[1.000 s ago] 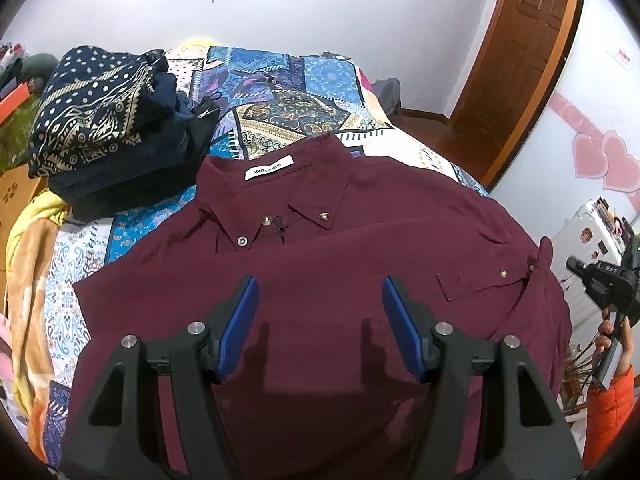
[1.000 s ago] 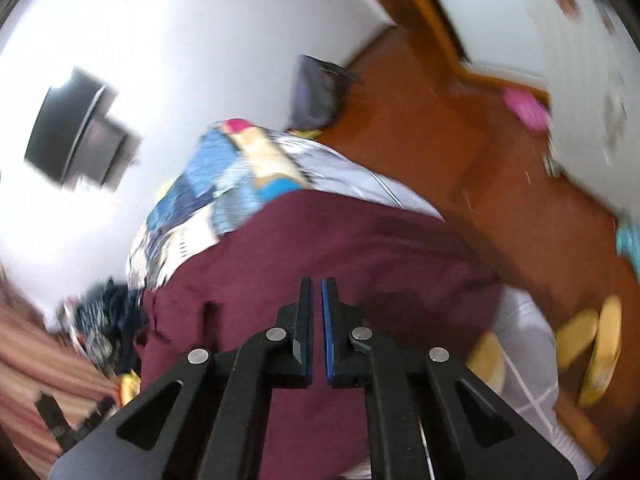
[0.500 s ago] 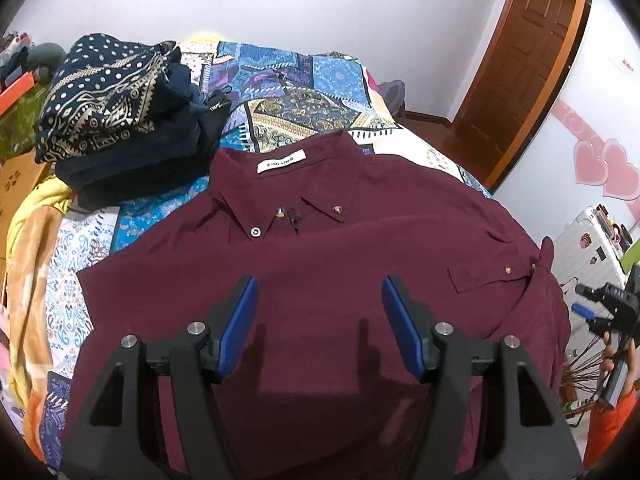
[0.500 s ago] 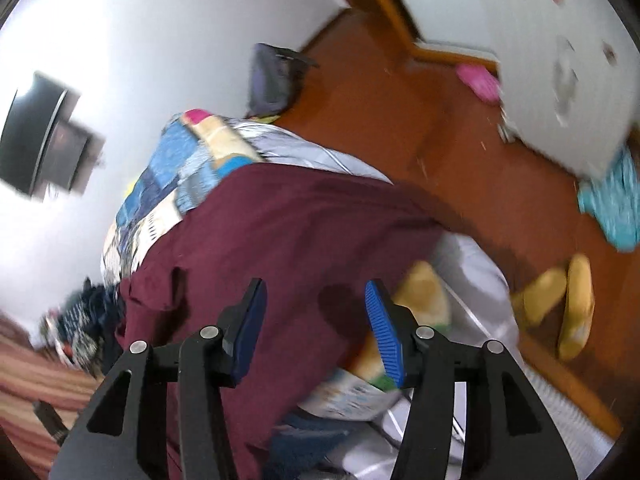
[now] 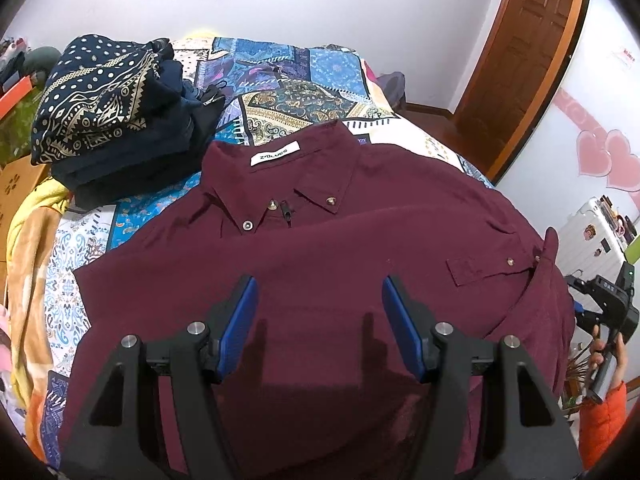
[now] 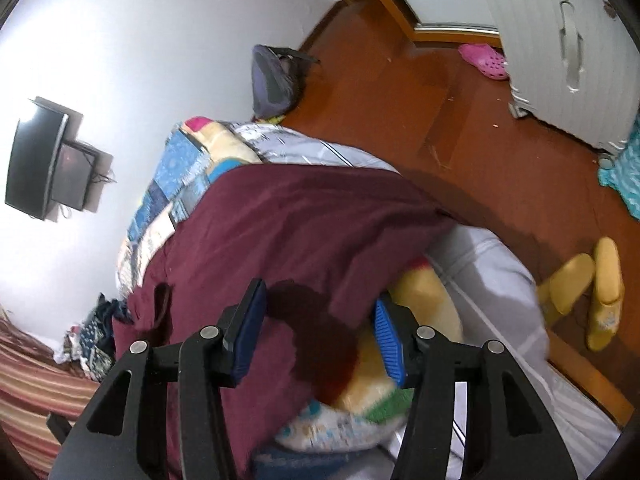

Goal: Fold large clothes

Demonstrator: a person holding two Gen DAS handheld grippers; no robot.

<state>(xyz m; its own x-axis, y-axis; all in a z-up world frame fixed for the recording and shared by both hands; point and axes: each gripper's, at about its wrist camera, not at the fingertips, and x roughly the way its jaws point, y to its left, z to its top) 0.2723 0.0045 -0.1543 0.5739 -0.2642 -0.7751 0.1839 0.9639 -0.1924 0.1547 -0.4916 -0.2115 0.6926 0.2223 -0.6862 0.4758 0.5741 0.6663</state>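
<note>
**Reaching for the shirt's edge**

Patchwork bedspread [image 5: 304, 80] is carrying the dark maroon button-down cotton shirt [image 5: 320, 248], lying flat. We are hovering the left gripper [image 5: 316, 316] spread above its chest, while the right gripper [image 6: 320, 336], jaws parted and empty, is straddling its hanging edge. Next we probably pinch that edge.

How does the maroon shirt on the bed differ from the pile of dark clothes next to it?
The maroon shirt lies spread out flat, front up and collar buttoned; the dark pile is already folded and stacked. The shirt is one plain colour with a white neck label; the pile's top piece is navy with a gold dotted print. The shirt covers far more of the bed than the pile. Both rest on the patchwork bedspread.
</note>
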